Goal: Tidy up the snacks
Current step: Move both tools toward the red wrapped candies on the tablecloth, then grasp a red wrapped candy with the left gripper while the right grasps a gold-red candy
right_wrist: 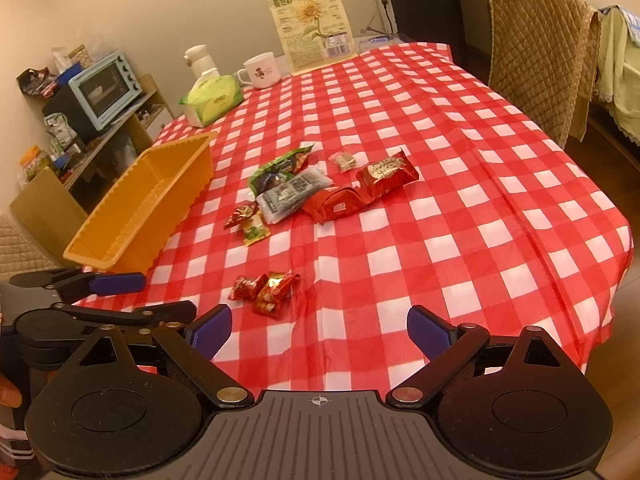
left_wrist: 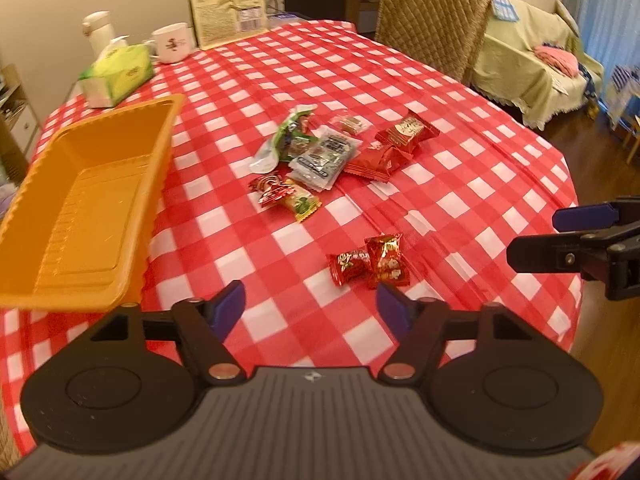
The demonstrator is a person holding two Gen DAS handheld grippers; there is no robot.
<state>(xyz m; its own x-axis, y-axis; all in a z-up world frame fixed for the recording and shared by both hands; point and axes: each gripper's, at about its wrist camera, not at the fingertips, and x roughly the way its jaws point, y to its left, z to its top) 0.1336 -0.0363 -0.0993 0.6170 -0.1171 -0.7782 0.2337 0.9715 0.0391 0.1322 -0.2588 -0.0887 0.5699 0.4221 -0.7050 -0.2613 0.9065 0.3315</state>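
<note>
Left wrist view: our left gripper (left_wrist: pixel 310 306) hangs with jaws parted, grasping nothing; two crinkly red candies (left_wrist: pixel 370 264) lie at 12 o'clock. The ridged orange tray (left_wrist: pixel 132 184) at 10 o'clock holds nothing.

Right wrist view: our right gripper (right_wrist: pixel 320 330) gapes, holding nothing; the snack pile (right_wrist: pixel 312 192) lies at 12 o'clock on the checked tablecloth (right_wrist: pixel 460 220).

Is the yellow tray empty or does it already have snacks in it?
Empty: the yellow tray shows bare floor; all snacks lie on the tablecloth.

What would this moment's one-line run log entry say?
left gripper: open, empty | right gripper: open, empty | orange tray: empty | snacks: on tablecloth
</note>
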